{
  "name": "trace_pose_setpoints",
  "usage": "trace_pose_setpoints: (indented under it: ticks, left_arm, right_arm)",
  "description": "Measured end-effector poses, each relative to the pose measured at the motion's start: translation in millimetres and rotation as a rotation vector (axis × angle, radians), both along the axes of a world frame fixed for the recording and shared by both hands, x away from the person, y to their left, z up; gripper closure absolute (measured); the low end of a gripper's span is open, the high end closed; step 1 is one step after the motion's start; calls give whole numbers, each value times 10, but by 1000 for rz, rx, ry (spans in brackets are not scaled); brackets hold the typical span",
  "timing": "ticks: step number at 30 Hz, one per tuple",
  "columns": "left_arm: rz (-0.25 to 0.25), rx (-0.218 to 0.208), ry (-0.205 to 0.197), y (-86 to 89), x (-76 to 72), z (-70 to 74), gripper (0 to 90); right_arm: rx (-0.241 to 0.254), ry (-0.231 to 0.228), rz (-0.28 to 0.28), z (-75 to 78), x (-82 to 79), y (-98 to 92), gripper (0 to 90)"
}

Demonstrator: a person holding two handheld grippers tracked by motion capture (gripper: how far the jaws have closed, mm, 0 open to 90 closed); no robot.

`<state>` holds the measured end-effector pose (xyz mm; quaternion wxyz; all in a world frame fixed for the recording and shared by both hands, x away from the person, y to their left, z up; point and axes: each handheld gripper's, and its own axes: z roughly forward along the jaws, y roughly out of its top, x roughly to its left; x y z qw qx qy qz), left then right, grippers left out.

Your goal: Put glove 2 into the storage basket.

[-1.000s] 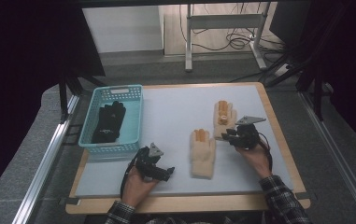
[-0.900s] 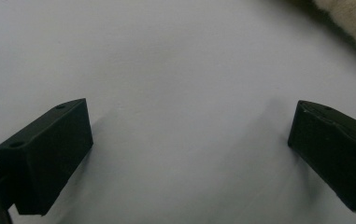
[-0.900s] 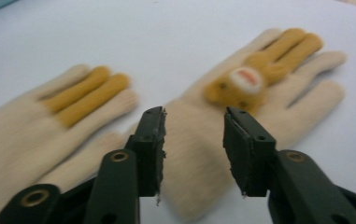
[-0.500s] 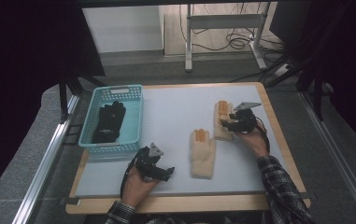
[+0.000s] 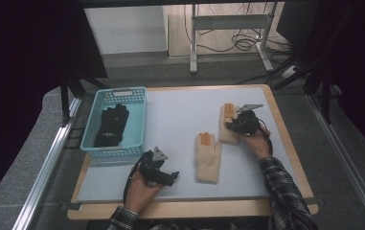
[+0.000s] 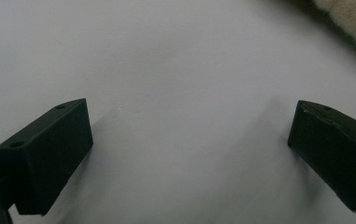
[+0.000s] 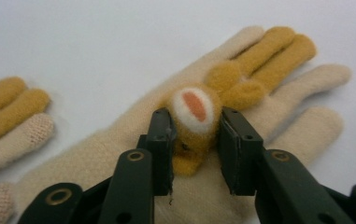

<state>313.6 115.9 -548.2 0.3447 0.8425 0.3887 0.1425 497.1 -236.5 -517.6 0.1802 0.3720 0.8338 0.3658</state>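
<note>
Near the surface's front edge the left tongs (image 5: 172,176) rest wide open on nothing, a cream glove (image 5: 207,158) lies mid-surface, and toward the right edge the right tongs (image 7: 195,140), jaws just closing, pinch the felt ornament (image 7: 195,121) on the far glove (image 5: 228,125).

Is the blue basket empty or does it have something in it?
Not empty. In the high view the blue basket holds a pair of black gloves lying flat on its bottom, while two cream gloves lie outside it on the table.

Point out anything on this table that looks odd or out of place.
Nothing is spilled or damaged. One oddity: the right gripper pinches only the felt animal decoration on the far cream glove, not the glove's fabric.
</note>
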Motion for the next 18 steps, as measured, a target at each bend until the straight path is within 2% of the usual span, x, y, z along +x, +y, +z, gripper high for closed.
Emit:
trace_pose_setpoints:
  ticks: [5, 8, 18]
  left_arm:
    - [0, 0, 0, 0, 0, 0, 5]
    - [0, 0, 0, 0, 0, 0, 5]
    - [0, 0, 1, -1, 0, 0, 5]
  right_arm:
    - [53, -16, -9, 120, -47, -90, 676]
    - [52, -32, -2, 210, -103, -121, 676]
    - [97, -69, 49, 517, -404, -162, 676]
